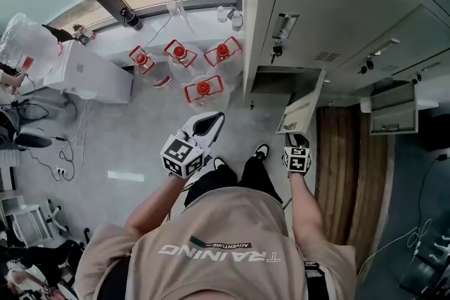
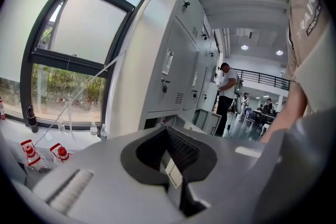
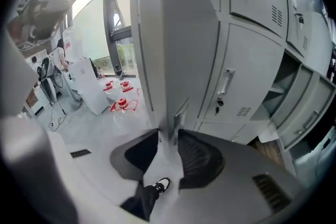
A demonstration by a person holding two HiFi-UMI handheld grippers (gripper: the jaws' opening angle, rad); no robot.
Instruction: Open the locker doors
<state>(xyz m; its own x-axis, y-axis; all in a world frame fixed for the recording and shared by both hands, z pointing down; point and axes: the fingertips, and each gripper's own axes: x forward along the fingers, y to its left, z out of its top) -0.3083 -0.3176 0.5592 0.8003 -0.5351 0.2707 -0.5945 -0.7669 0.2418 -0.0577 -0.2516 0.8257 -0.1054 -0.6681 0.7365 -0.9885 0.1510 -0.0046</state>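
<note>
The lowest locker compartment (image 1: 273, 81) is laid open and can be entered from the front. Its locker door (image 1: 304, 107) is swung out over the floor (image 1: 126, 144) and bars the way in from the right; its edge is clamped in the right gripper (image 1: 296, 138). Bare floor is left beside the person's feet. Four red-capped water jugs (image 1: 202, 89) crowd the floor's window edge, near the locker bank (image 1: 330, 3). A second open door (image 1: 394, 109) juts out further right.
</note>
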